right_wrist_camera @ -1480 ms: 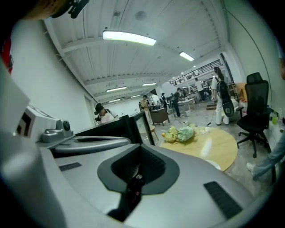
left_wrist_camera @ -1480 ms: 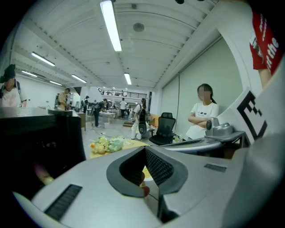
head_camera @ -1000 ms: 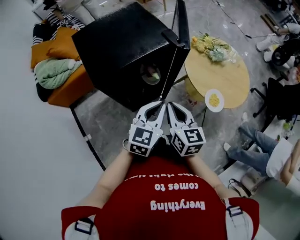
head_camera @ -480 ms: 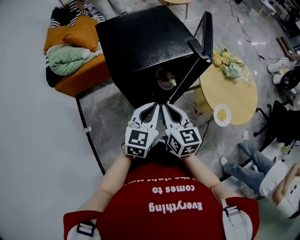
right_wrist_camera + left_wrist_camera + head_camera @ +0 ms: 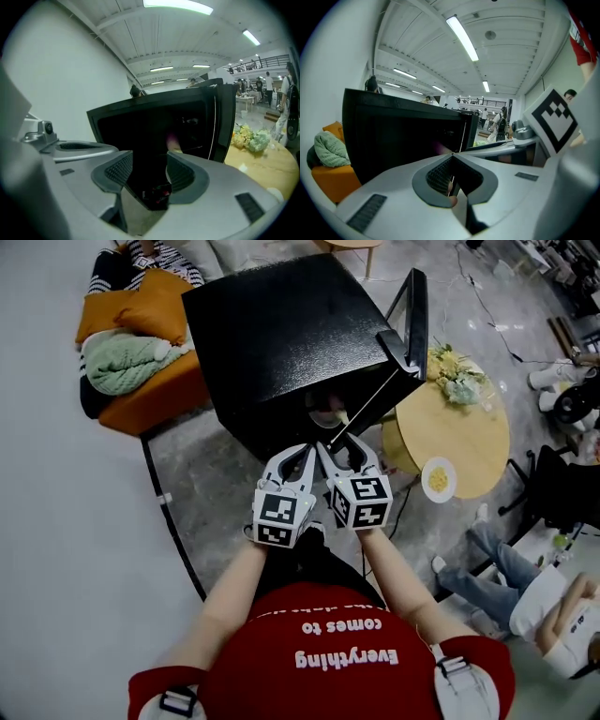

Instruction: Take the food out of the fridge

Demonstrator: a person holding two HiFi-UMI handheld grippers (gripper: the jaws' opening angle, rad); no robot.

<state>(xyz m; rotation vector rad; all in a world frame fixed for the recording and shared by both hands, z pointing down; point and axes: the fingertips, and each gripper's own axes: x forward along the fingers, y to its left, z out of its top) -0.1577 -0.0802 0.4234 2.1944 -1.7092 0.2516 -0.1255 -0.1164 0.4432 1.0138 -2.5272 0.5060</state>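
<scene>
Sitting ahead of right gripper [image 5: 342,451]: food [image 5: 328,415].

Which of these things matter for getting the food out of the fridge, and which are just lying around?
For the job: black fridge, its open door, the food inside.

Just lying about: round table, flowers, plate of yellow food, orange sofa, green blanket.

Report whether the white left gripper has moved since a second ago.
Yes. The left gripper has moved forward: its tips are now closer to the open front of the black fridge.
</scene>
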